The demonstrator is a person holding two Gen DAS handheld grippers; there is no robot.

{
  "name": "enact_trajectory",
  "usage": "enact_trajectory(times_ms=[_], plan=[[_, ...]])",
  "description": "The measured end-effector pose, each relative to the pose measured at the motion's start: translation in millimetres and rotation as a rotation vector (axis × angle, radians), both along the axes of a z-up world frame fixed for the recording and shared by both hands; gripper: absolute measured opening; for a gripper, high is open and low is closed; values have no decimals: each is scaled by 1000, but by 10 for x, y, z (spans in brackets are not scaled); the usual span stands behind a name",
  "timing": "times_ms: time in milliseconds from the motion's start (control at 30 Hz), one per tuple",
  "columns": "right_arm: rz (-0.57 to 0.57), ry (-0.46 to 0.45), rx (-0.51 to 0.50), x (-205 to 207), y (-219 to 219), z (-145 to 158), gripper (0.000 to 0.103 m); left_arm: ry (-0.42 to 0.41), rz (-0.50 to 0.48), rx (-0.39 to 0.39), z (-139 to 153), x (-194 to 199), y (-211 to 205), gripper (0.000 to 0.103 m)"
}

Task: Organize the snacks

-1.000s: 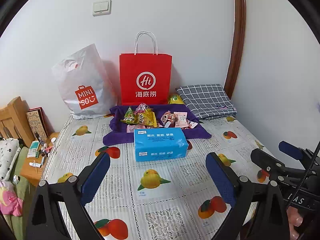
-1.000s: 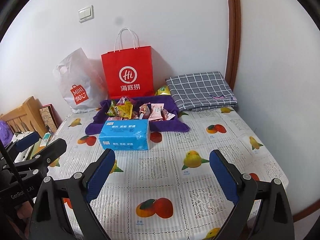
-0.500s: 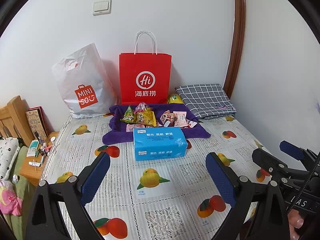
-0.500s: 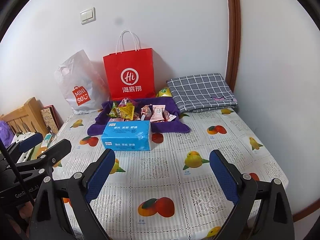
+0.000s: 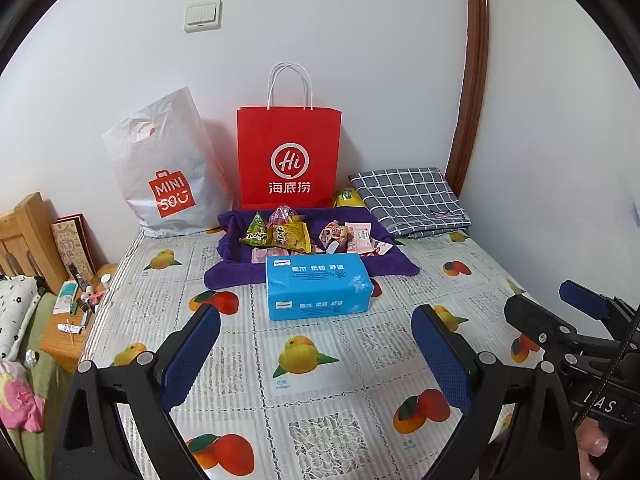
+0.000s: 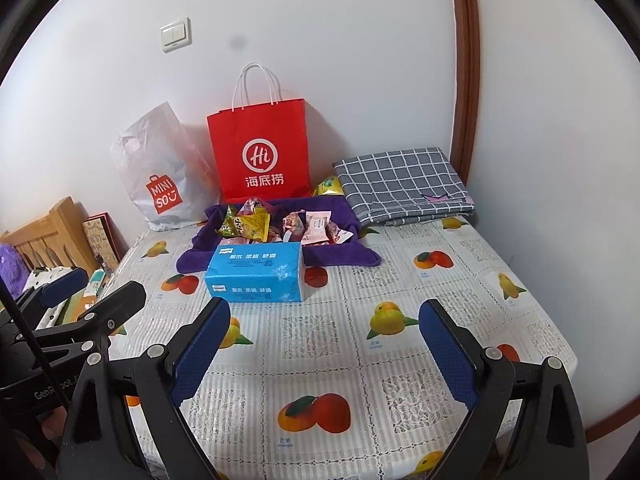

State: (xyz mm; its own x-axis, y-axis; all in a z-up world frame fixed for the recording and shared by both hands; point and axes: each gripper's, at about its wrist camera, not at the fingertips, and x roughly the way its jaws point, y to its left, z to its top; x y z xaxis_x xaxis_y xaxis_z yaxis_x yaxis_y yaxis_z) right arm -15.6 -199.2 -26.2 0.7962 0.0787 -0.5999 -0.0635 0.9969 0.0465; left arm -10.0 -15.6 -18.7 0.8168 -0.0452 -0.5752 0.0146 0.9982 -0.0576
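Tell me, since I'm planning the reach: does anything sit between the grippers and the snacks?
Yes. The blue tissue pack lies on the table directly in front of the snacks on the purple towel, between them and both open grippers.

Both wrist cams sit low at near edge of fruit-print-clothed worktop [image 5: 320,364], facing wall; both share blue rectangular tissue pack [image 5: 318,286] [image 6: 256,272] mid-distance.

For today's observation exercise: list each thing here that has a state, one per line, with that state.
left hand-held gripper: open, holding nothing
right hand-held gripper: open, holding nothing
red paper bag: upright against wall
white plastic bag: leaning on wall
blue tissue pack: lying flat
snacks: piled on purple towel
checked cloth: folded
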Motion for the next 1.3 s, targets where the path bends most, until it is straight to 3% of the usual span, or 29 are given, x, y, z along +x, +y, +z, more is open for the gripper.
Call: enact_trajectory(times_ms=[1300], plan=[[14,-43,-3,-159,33,78,95,-10,7,-13,20,-36,24,97]])
